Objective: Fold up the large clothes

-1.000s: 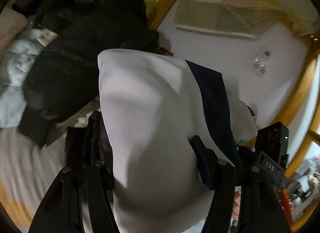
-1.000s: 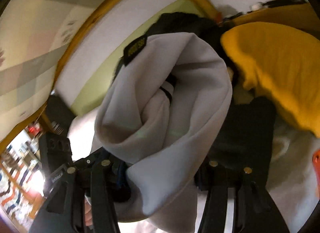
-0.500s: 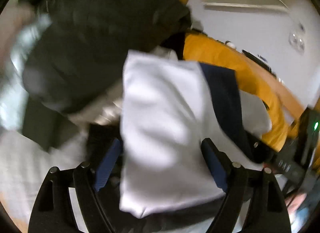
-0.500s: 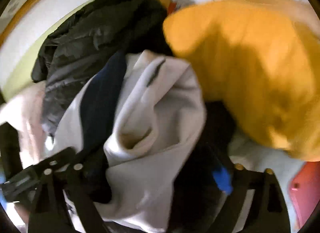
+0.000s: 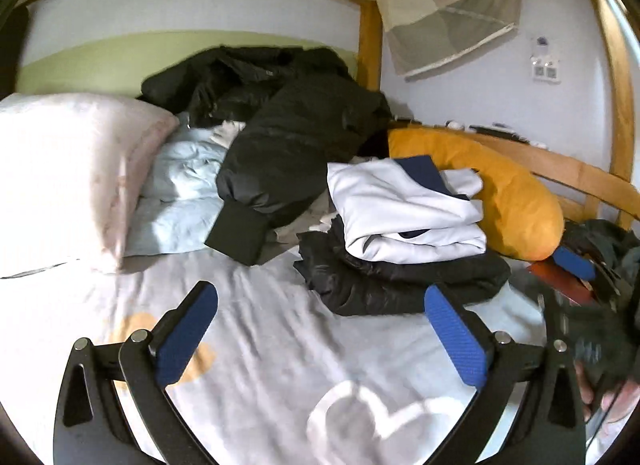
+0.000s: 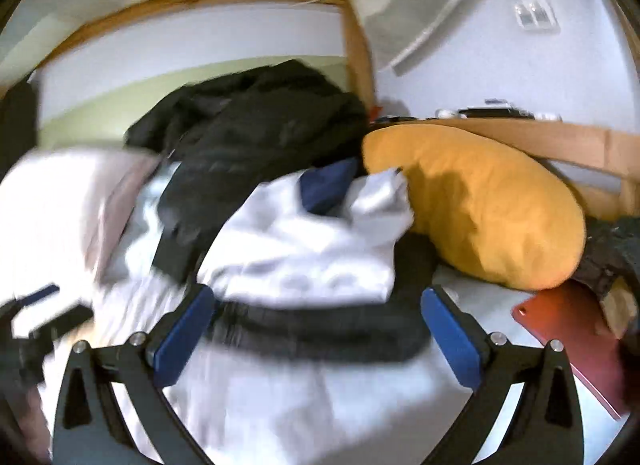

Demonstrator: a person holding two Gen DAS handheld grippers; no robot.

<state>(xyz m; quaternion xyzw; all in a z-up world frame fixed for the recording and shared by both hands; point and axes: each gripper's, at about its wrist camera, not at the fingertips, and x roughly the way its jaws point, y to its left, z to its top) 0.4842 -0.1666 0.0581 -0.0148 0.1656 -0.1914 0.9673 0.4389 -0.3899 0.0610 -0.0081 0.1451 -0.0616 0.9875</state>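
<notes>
Presently both tools stand empty. Left gripper [image 5: 320,317]: jaws spread wide and opening, blue pads [image 5: 186,333] facing each other over bare sheet, nothing between them. Right gripper [image 6: 316,321]: likewise wide and opening, nothing pressed by its blue pads [image 6: 182,335] — in its view the near edge of the clothes stack sits in the gap between the fingertips, but the pads stand clear of it. That view is smeared by motion blur.

Just ahead of both grippers lies the white folded garment [image 5: 404,209], with a navy panel showing at its top, resting on a folded black garment [image 5: 396,281] — the two make a low stack on the pale bedsheet [image 5: 280,365]. The sheet carries an orange patch and a white printed shape near the left gripper.

Right of the stack, touching it, is an orange pillow [image 5: 504,201] lying against the wooden bed rail [image 5: 580,177]. Beyond it, at the right edge of the right wrist view, a red flat object [image 6: 568,337] lies on the sheet beside a dark crumpled cloth.

Left of the stack: a black puffer jacket [image 5: 296,145] heaped toward the wall, its cuffed sleeve hanging forward over a light blue quilt [image 5: 180,185]. Farther left, a pale pink pillow [image 5: 68,169].

A person's fingers [image 5: 608,397] show at the lower right of the left wrist view, around the right tool's handle.
</notes>
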